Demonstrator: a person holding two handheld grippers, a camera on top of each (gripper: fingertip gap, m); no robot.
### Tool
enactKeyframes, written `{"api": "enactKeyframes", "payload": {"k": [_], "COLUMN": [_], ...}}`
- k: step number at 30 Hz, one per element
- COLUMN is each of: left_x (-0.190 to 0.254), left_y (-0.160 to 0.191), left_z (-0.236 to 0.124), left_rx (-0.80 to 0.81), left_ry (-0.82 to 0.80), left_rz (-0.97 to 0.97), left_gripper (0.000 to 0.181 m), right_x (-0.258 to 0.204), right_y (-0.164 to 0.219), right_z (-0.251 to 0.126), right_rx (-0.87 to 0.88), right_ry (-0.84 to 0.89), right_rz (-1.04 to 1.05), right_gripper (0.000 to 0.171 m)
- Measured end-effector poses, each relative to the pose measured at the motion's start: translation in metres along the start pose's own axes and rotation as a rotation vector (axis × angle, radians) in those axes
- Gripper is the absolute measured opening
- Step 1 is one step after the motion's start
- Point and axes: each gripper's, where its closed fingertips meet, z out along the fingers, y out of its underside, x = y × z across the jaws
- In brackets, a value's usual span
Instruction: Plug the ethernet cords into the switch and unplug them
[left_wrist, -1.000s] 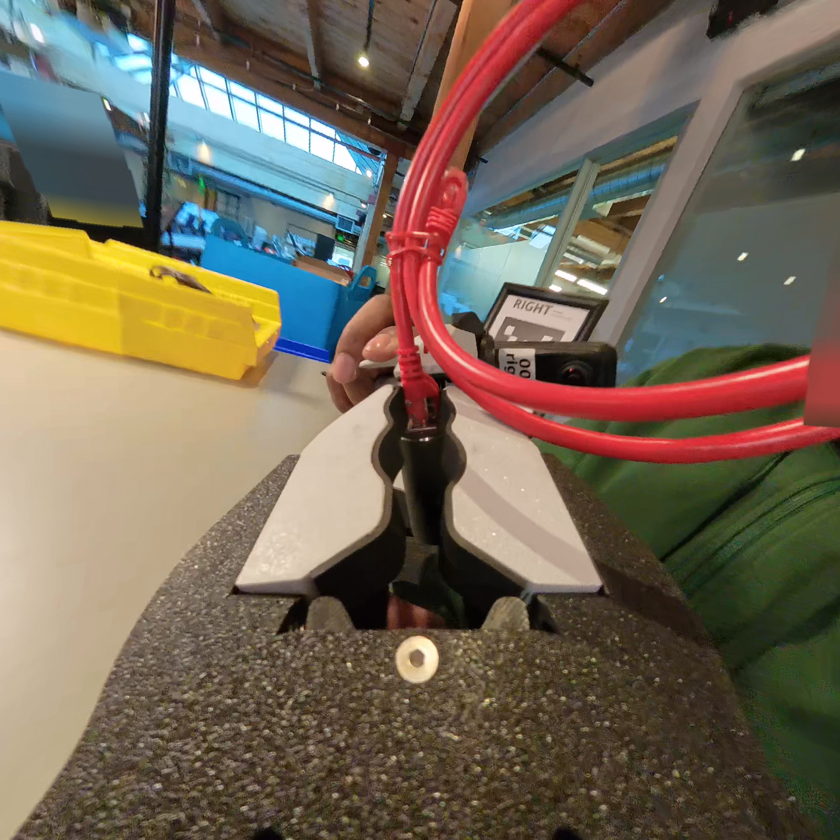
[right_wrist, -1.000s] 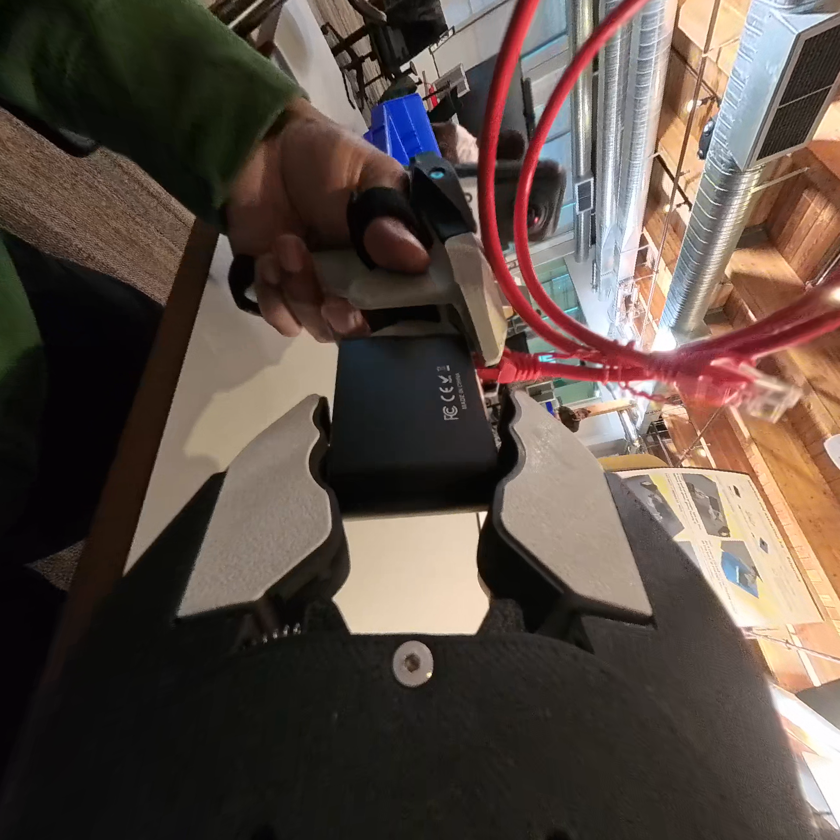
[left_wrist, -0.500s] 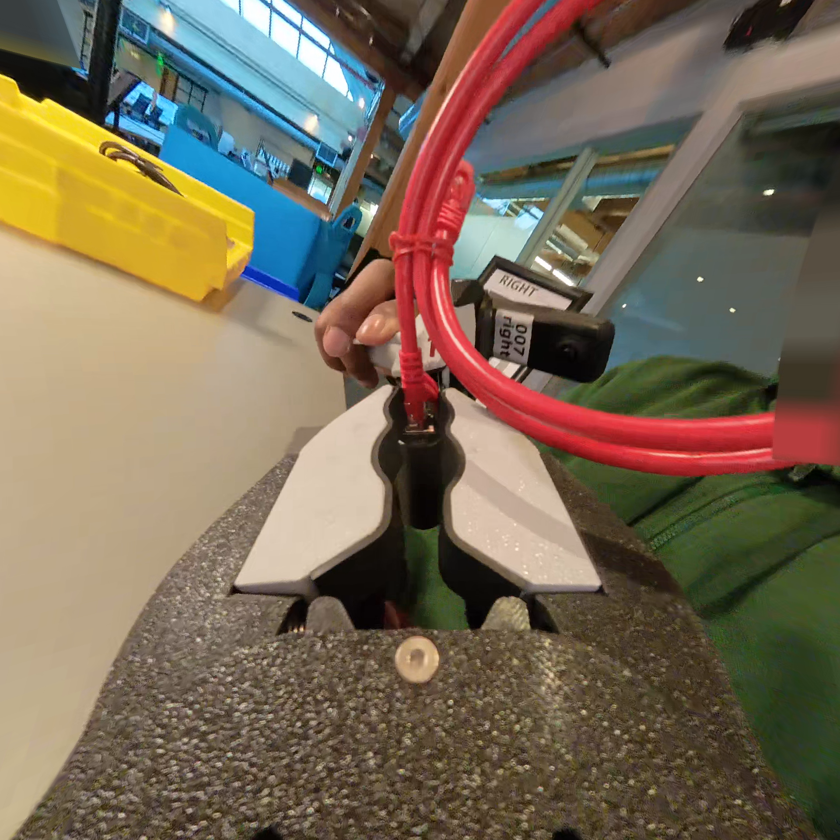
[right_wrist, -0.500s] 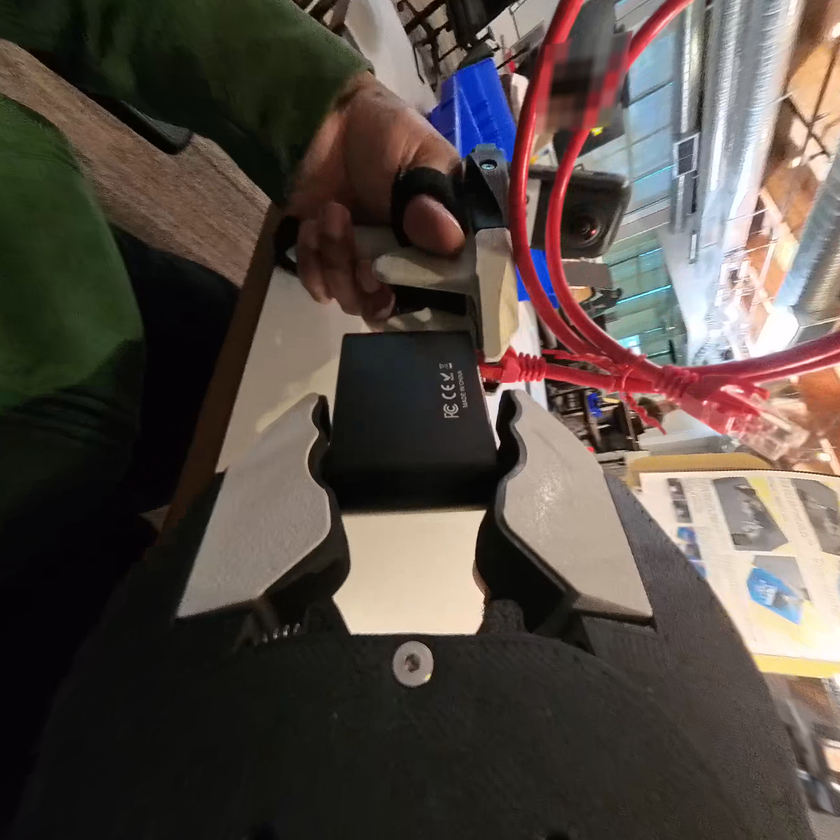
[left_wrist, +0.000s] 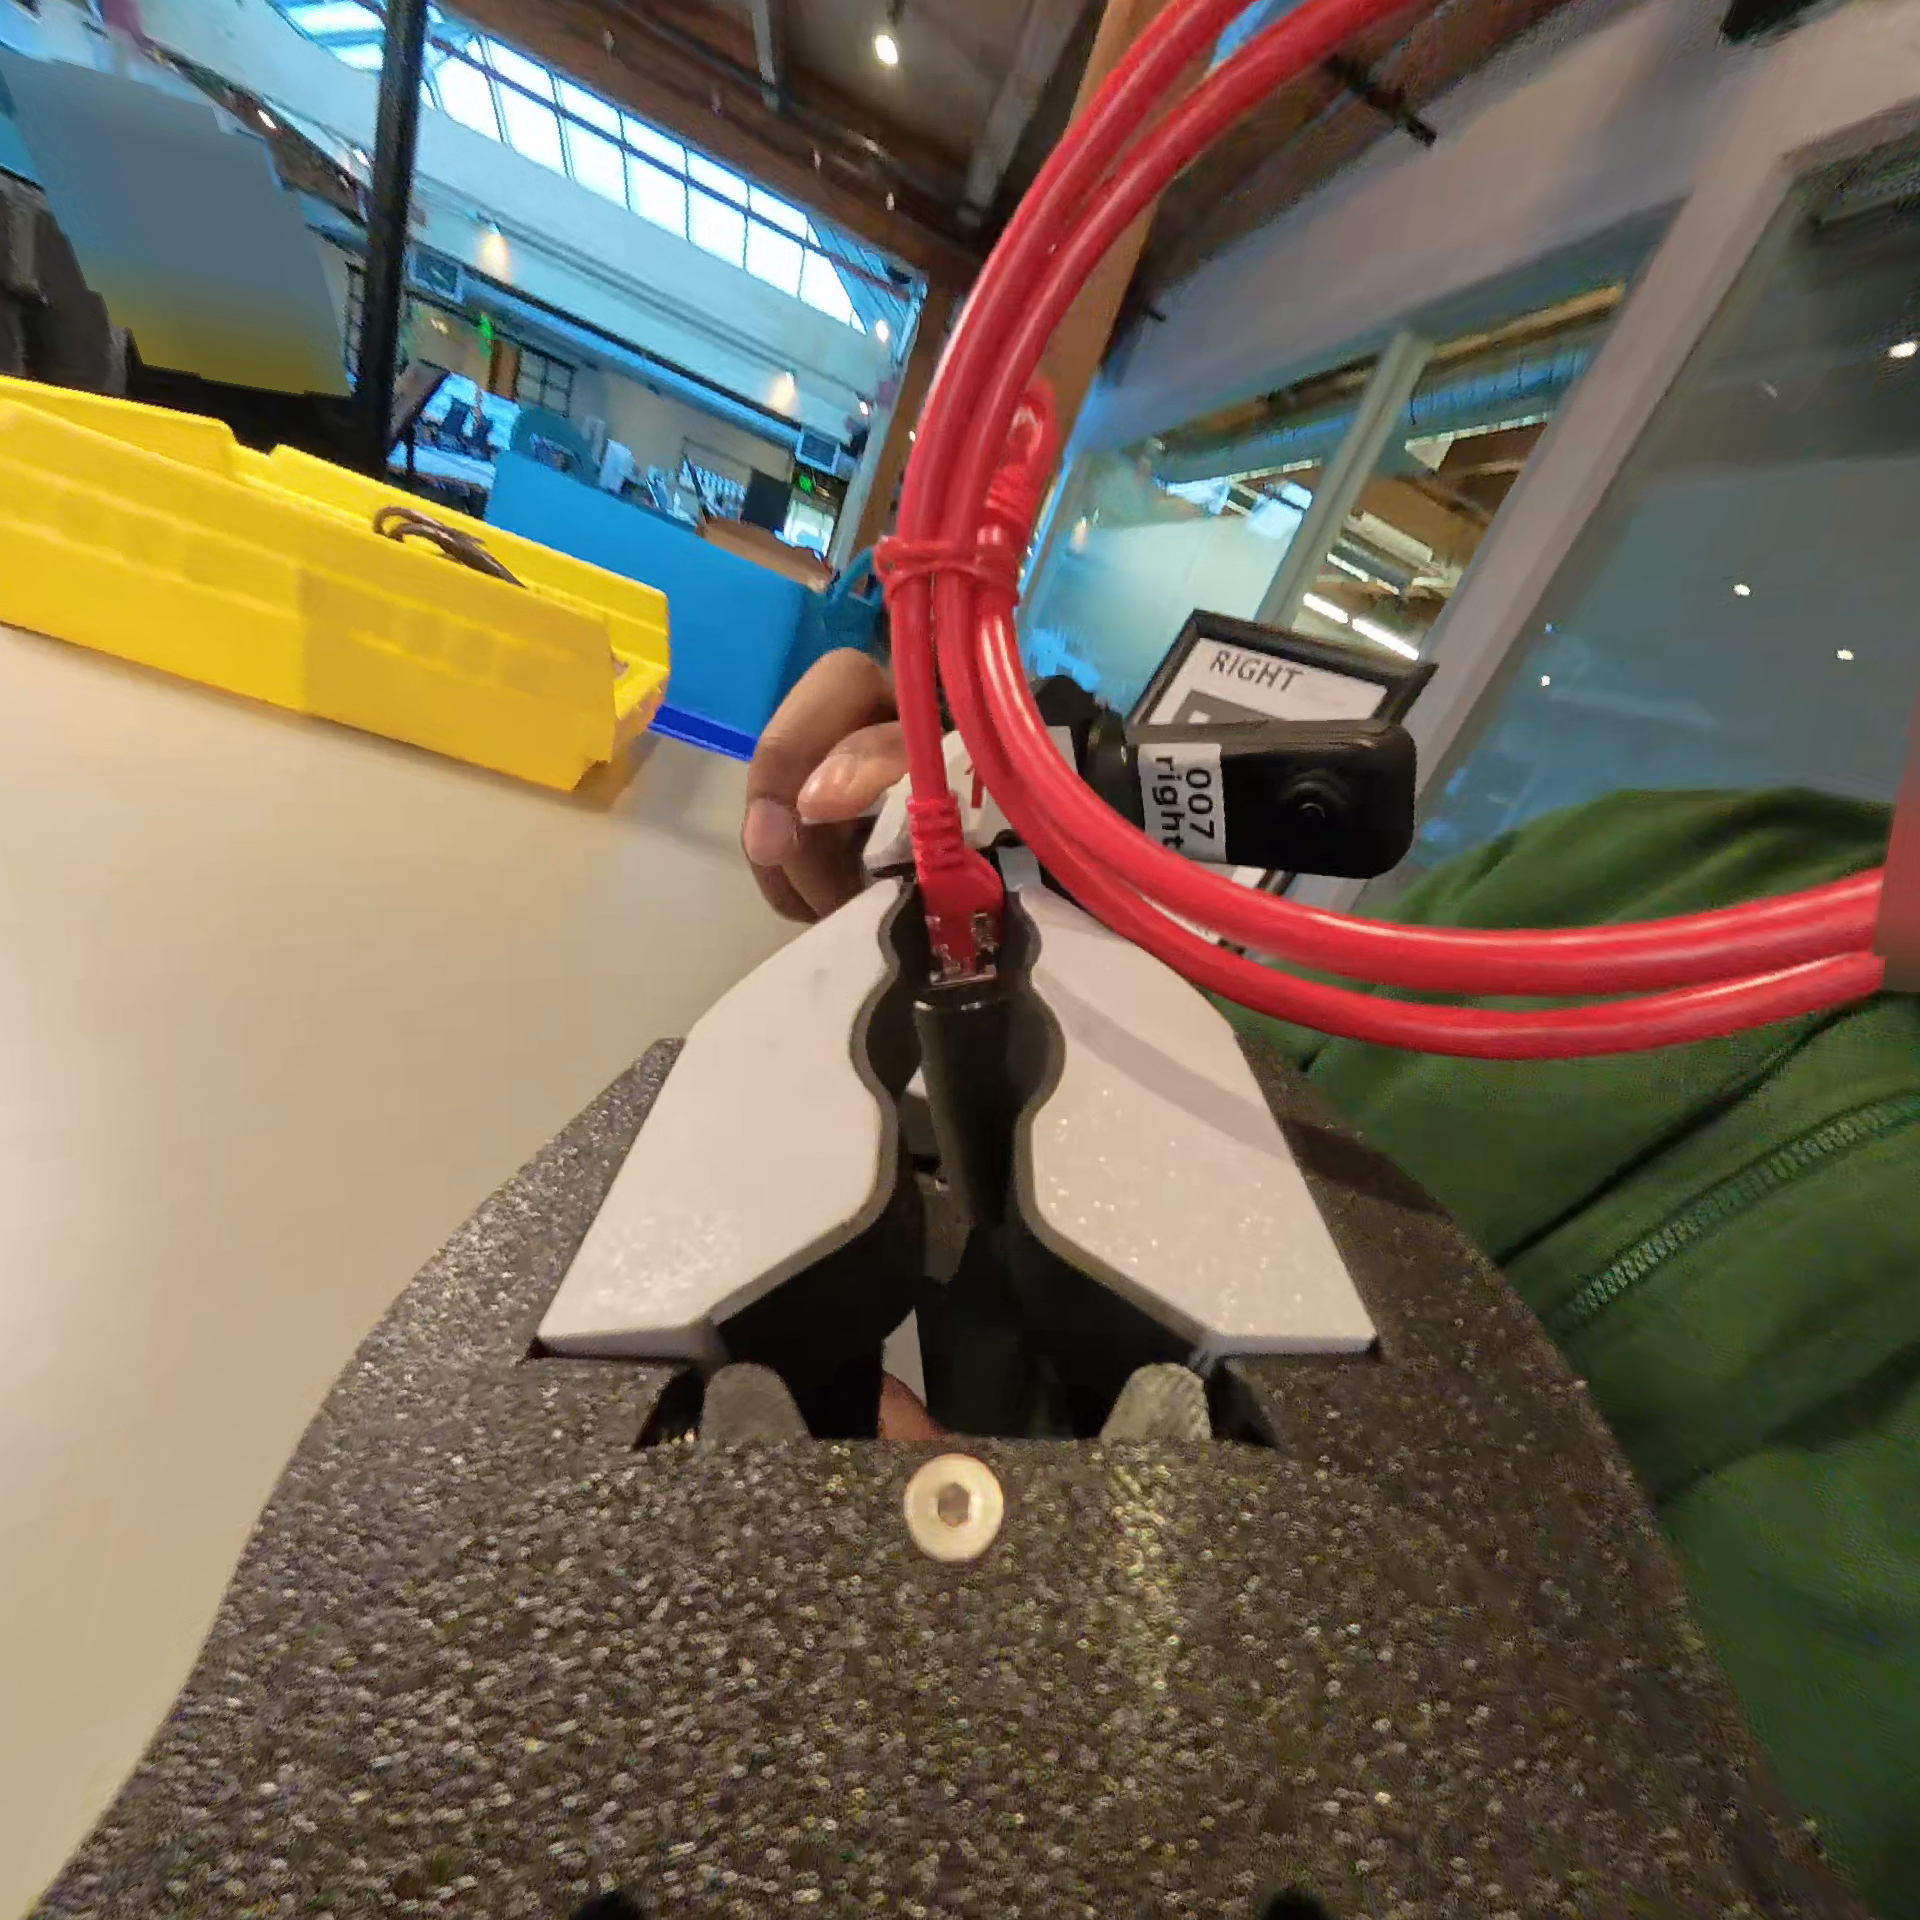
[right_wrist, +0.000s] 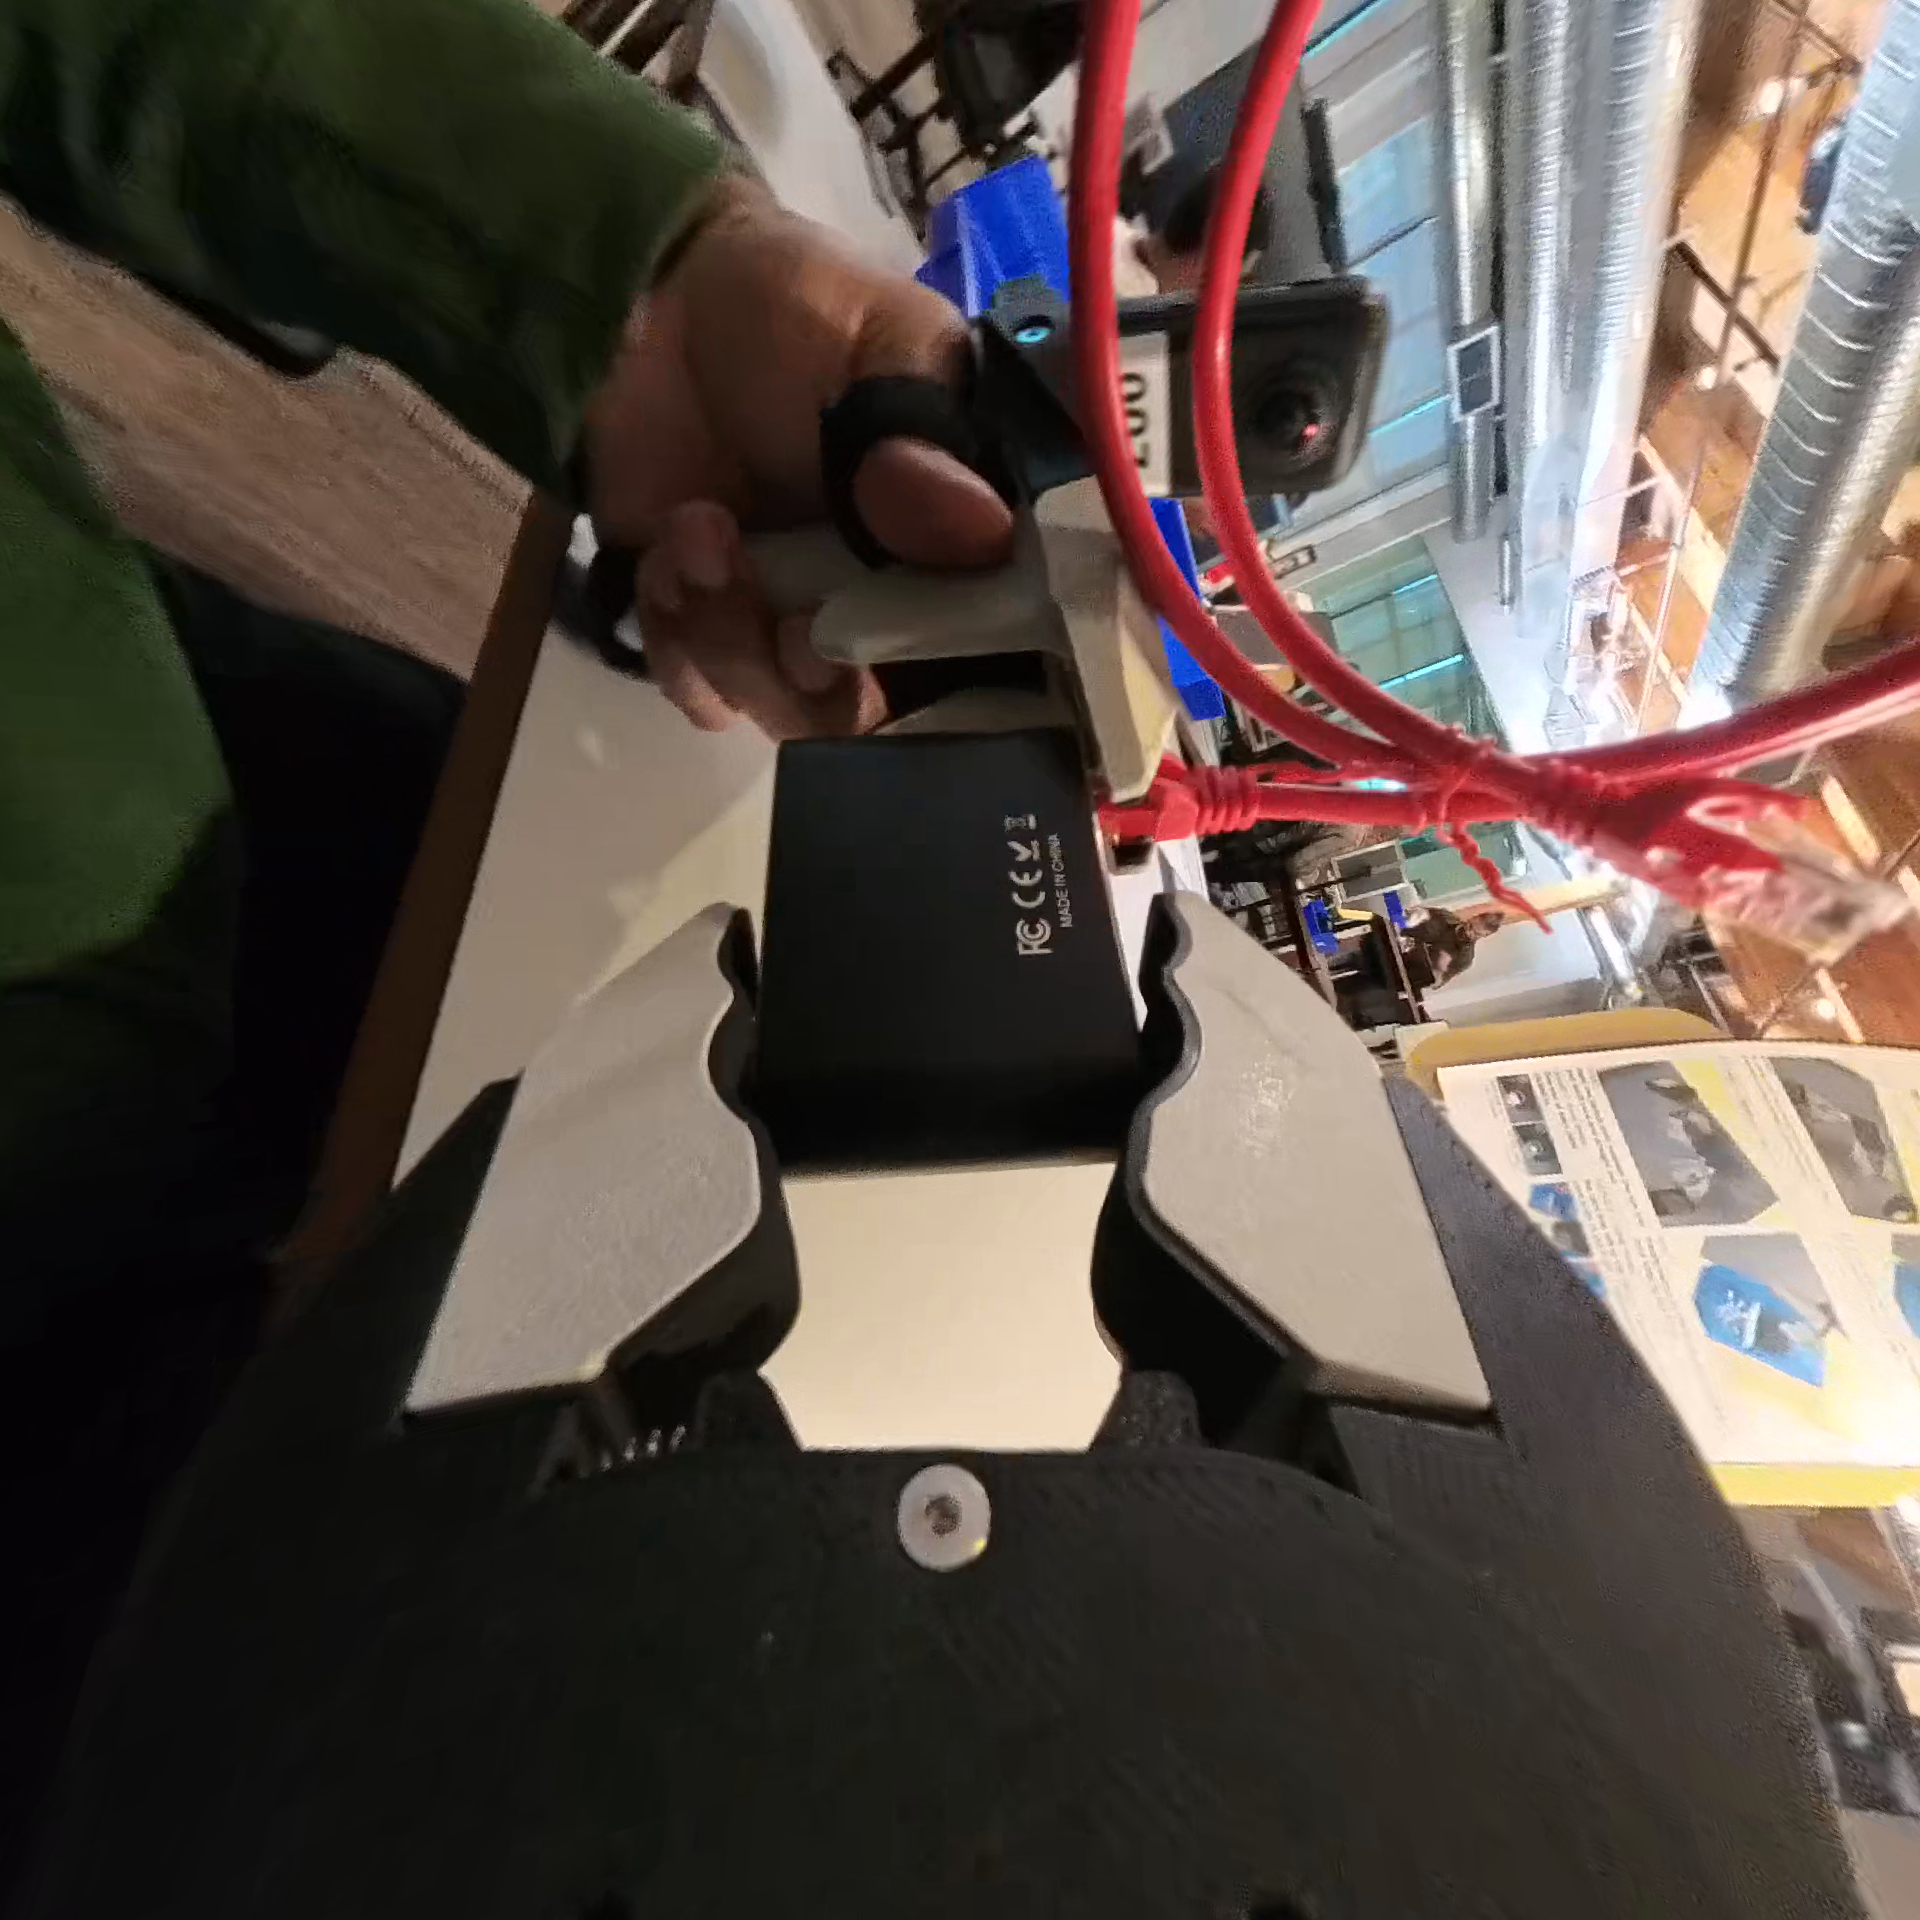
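Observation:
My right gripper (right_wrist: 951, 920) is shut on the black switch (right_wrist: 914, 831) and holds it flat across the view above the table. My left gripper (left_wrist: 961, 914) is shut on the plug (left_wrist: 956, 894) of the red ethernet cord (left_wrist: 1351, 935), right at the switch's edge (left_wrist: 966, 1101), which shows edge-on between its fingers. In the right wrist view the left gripper's fingers (right_wrist: 1101, 665) pinch that plug (right_wrist: 1153, 810) against the switch's port side. The cord is a tied coil looping upward; its other clear plug (right_wrist: 1829, 904) hangs free.
A yellow bin (left_wrist: 312, 623) and a blue bin (left_wrist: 727, 634) stand at the far side of the white table (left_wrist: 312, 1039). The person's green sleeve (left_wrist: 1662, 1247) is at the right. A printed sheet (right_wrist: 1714, 1247) lies to the right of the right gripper.
Both grippers have tilted and swung a little together. The switch stays in the right gripper and the red plug stays pinched at the switch's edge.

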Motion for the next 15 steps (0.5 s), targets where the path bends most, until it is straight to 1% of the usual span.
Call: {"api": "enactKeyframes", "payload": {"k": [3, 6, 8, 11, 15], "left_x": [-0.004, -0.009, -0.011, -0.017, -0.025], "left_y": [-0.008, -0.016, -0.024, -0.037, -0.05], "left_z": [-0.002, -0.004, -0.009, -0.018, -0.028], "left_rx": [0.077, 0.155, 0.232, 0.36, 0.518], "left_ry": [-0.004, -0.012, -0.009, -0.023, -0.075], "left_rz": [-0.021, -0.04, -0.061, -0.082, -0.084], "left_gripper": [0.014, 0.014, 0.014, 0.014, 0.014], "right_x": [0.01, 0.023, 0.032, 0.044, 0.048], "right_y": [0.001, 0.007, 0.013, 0.021, 0.014], "right_z": [0.001, 0.001, -0.001, -0.002, 0.0], "right_rx": [0.02, 0.022, 0.032, 0.08, 0.259], "right_ry": [0.052, 0.099, 0.134, 0.168, 0.082], "right_rz": [0.066, 0.165, 0.249, 0.444, 0.785], "right_gripper": [0.073, 0.077, 0.075, 0.072, 0.071]}}
